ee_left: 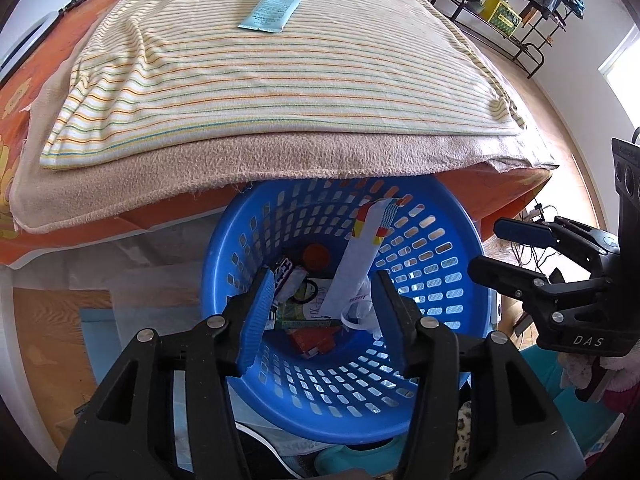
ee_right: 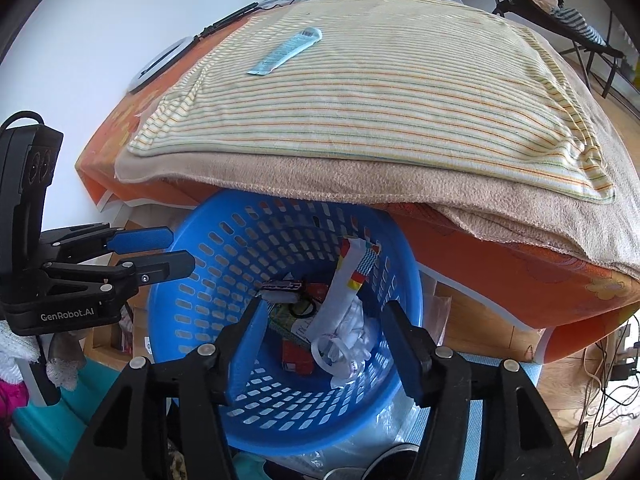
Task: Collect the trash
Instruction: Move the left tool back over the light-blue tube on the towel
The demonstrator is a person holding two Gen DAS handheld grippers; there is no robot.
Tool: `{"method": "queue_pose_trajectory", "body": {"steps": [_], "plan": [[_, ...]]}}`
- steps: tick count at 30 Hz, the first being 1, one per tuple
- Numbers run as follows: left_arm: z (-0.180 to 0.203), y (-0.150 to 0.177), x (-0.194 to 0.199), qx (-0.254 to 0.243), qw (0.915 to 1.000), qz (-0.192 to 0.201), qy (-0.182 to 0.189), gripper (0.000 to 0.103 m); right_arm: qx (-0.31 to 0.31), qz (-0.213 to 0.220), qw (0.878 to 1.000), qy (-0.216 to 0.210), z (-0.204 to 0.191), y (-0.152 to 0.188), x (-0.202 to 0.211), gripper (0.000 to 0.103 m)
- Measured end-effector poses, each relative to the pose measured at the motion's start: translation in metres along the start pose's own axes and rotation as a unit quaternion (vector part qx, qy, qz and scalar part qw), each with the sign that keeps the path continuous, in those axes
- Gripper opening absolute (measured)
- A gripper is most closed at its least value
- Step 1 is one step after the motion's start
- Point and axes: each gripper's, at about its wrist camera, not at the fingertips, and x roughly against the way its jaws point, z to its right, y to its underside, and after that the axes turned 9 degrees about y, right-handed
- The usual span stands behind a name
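You hold both claws over a round blue basket (ee_left: 436, 280) with slotted walls that sits on the floor against the foot of a bed. Your left claw (ee_left: 324, 316) stands wide apart with nothing between its blue-padded fingers (ee_left: 258, 316), and it points down into the basket's mouth. Your right claw (ee_right: 324, 344) is likewise spread wide and holds nothing, aimed into the same basket from the other side; in the left wrist view it shows at the right edge, just outside the basket rim. Inside the basket lies collected trash: a long white wrapper (ee_left: 360, 256) with red, yellow and blue markings leans up against the far wall, crumpled white plastic (ee_right: 352, 344) sits beside its lower end, and a small red carton (ee_right: 298, 358) lies at the bottom among other scraps too jumbled to name. On the bed above, a striped blanket (ee_left: 280, 72) covers a tan blanket (ee_left: 280, 160) over an orange sheet (ee_right: 500, 272). One piece of trash, a flat light-blue packet (ee_left: 270, 8), lies on the striped blanket near the far end, well apart from both claws.
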Motion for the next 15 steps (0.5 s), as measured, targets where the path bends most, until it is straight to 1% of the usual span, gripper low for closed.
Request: {"method": "queue_pose_trajectory", "body": {"steps": [3, 4, 9, 15], "plan": [[-0.0010, -0.0007, 0.0005, 0.003, 1.0000, 0.001, -0.002, 0.060, -0.001, 0.001, 1.000, 0.003, 0.0004, -0.0007, -0.0001, 0.071], [-0.0013, -0.0009, 0.0013, 0.003, 1.0000, 0.004, -0.003, 0.061, -0.002, 0.001, 1.000, 0.004, 0.0004, -0.0009, 0.0000, 0.073], [-0.0024, -0.0032, 0.0032, 0.004, 1.0000, 0.007, -0.005, 0.061, -0.001, 0.007, 1.000, 0.018, 0.0000, -0.0029, 0.0017, 0.084], [-0.0037, -0.0036, 0.0026, 0.006, 0.9999, 0.006, -0.007, 0.062, -0.002, 0.010, 1.000, 0.028, 0.0007, -0.0055, 0.0031, 0.088]]}}
